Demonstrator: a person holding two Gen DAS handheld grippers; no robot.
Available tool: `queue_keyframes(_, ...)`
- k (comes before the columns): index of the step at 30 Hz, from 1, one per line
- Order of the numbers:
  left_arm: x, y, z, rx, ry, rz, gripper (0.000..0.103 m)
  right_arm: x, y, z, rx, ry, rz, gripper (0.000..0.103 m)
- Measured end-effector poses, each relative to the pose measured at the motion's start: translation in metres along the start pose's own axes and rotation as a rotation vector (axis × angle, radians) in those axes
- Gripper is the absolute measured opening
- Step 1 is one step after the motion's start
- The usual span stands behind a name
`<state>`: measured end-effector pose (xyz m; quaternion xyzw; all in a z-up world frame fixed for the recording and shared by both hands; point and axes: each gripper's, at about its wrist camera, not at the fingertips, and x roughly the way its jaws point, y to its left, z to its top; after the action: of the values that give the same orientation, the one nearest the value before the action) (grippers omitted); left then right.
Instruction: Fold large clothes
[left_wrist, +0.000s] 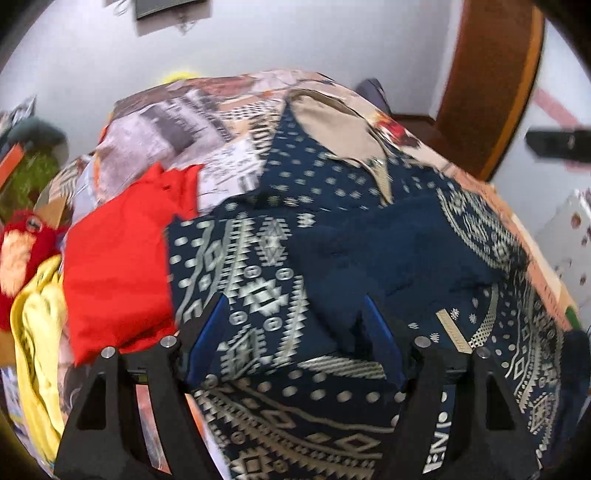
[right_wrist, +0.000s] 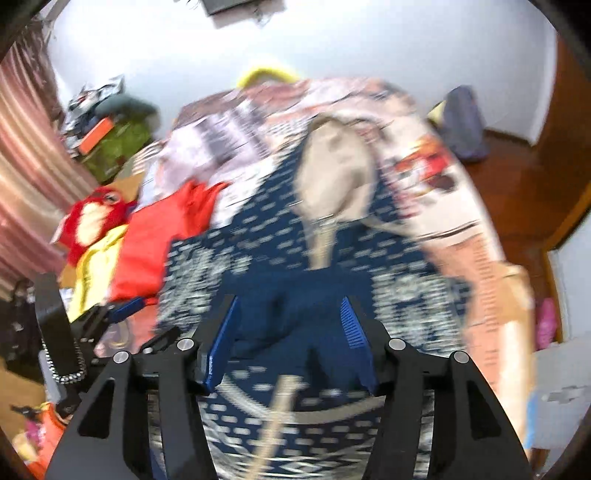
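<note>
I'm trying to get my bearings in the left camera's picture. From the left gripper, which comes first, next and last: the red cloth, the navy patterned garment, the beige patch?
1. Navy patterned garment: right at the left gripper, between its open fingers.
2. Red cloth: just to the left, on the bed.
3. Beige patch: farthest, up near the garment's far end.

Both views are bright and evenly lit, with the far white wall (right_wrist: 369, 48) washed pale and slightly bluish and no hard shadows. The right wrist view is heavily motion-blurred: the navy patterned garment (right_wrist: 266, 236) smears into horizontal streaks. The left wrist view is sharper, its pattern (left_wrist: 258, 291) readable, softening toward the far side. Fisheye curvature bends the edges, and black vignette fills the corners.
</note>
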<state>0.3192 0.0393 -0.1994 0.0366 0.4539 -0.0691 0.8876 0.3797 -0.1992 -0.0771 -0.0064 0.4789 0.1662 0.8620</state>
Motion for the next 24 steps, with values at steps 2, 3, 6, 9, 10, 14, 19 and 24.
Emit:
queue_keyframes(2,0.013,-0.017,0.001,0.062,0.007,0.032,0.08,-0.004,-0.016,-0.003,-0.004,-0.018,-0.07,0.053)
queue_keyframes(3,0.02,-0.024,0.001,0.087,0.014,0.045,0.08,-0.004,-0.021,-0.005,-0.004,-0.019,-0.093,0.053)
queue_keyframes(6,0.048,-0.041,0.0,0.148,0.061,0.119,0.08,0.007,-0.045,-0.017,0.01,0.007,-0.135,0.053)
queue_keyframes(9,0.065,-0.053,0.0,0.181,0.078,0.17,0.08,0.026,-0.059,-0.029,0.01,0.058,-0.159,0.053)
queue_keyframes(10,0.069,-0.054,0.001,0.186,0.081,0.179,0.08,0.031,-0.064,-0.033,0.008,0.077,-0.165,0.053)
queue_keyframes(14,0.075,-0.057,0.004,0.183,0.088,0.141,0.07,0.065,-0.078,-0.05,0.043,0.164,-0.155,0.053)
queue_keyframes(19,0.072,-0.039,0.009,0.111,0.088,0.045,0.024,0.1,-0.087,-0.066,0.064,0.255,-0.14,0.053)
queue_keyframes(24,0.055,0.011,0.011,-0.054,0.07,0.049,0.023,0.108,-0.081,-0.072,0.015,0.255,-0.162,0.053)
